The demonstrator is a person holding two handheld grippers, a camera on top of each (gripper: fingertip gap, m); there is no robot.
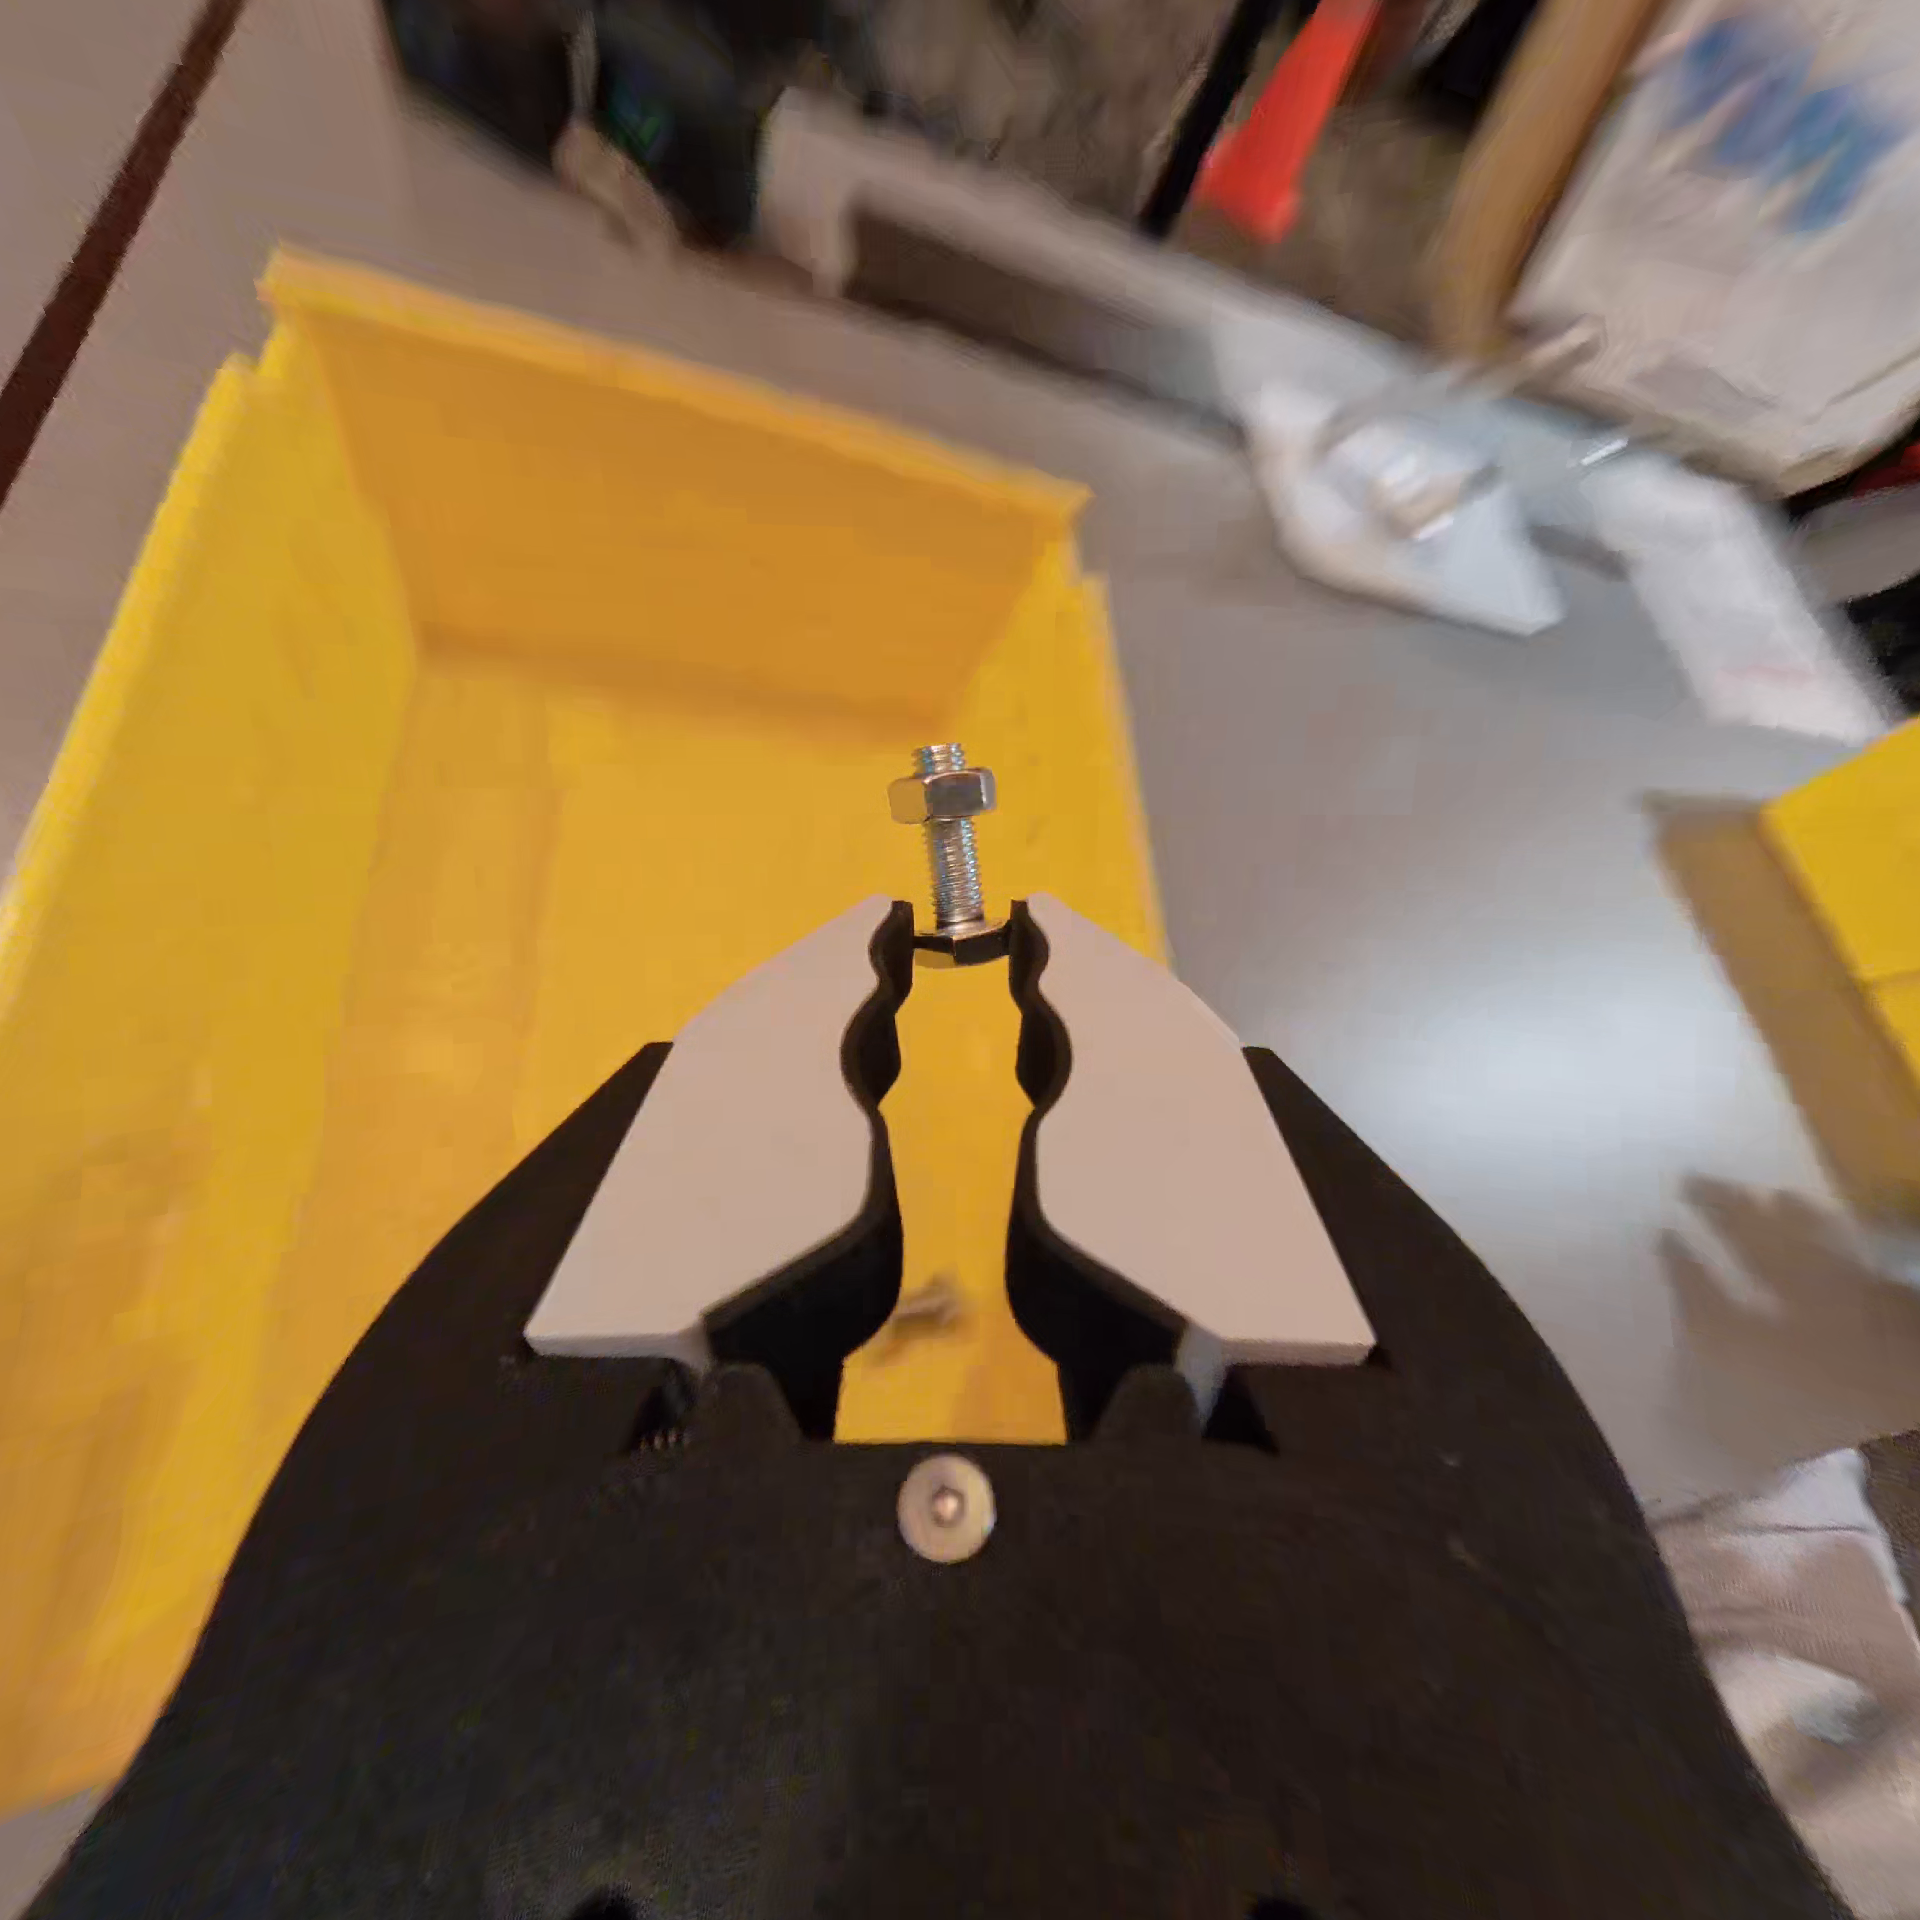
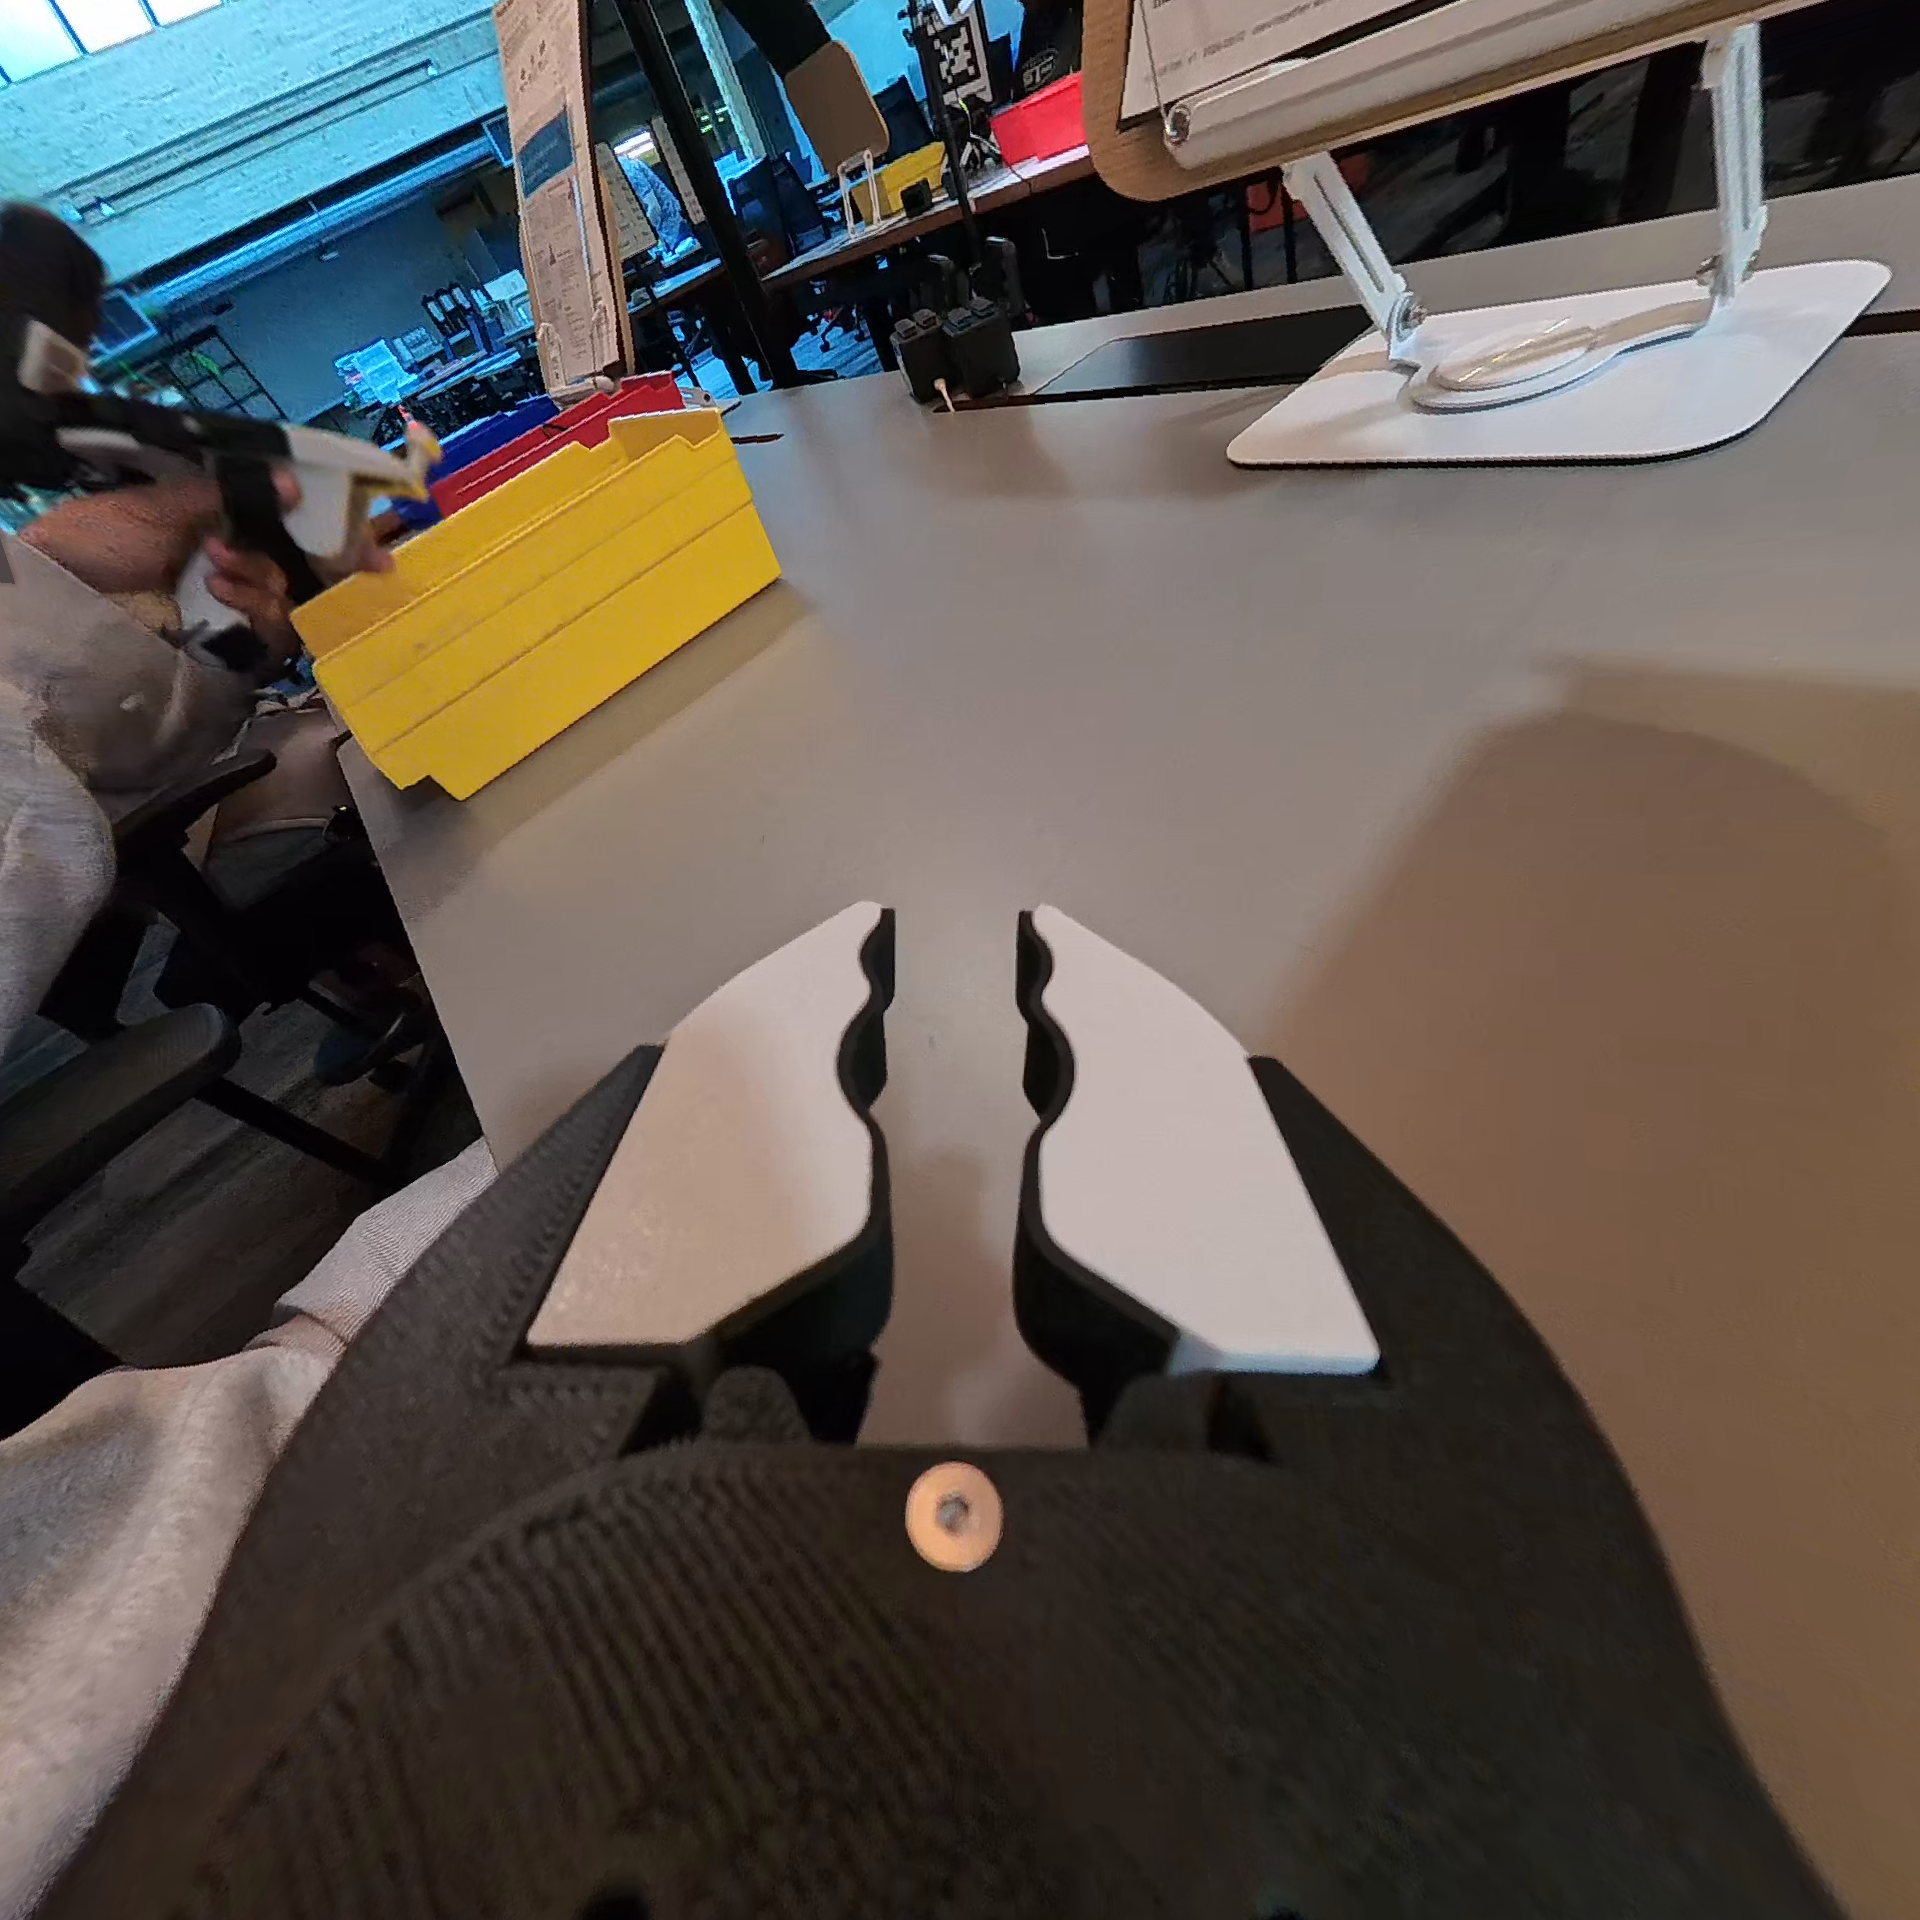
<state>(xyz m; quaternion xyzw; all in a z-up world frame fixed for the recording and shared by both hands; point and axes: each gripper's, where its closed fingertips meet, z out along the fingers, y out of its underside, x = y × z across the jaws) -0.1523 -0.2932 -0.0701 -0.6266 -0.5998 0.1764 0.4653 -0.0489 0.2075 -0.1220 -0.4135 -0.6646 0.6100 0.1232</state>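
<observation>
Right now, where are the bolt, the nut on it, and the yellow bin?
bolt (image 1: 951,883): left wrist view, threaded shank above the fingertips.
nut (image 1: 943,798): left wrist view, front hex face.
yellow bin (image 1: 675,499): left wrist view, far inner wall.

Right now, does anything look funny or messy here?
Nothing looks broken or spilled. The left gripper pinches a bolt by its head, nut near the tip, over a yellow bin. The right gripper holds nothing.
</observation>
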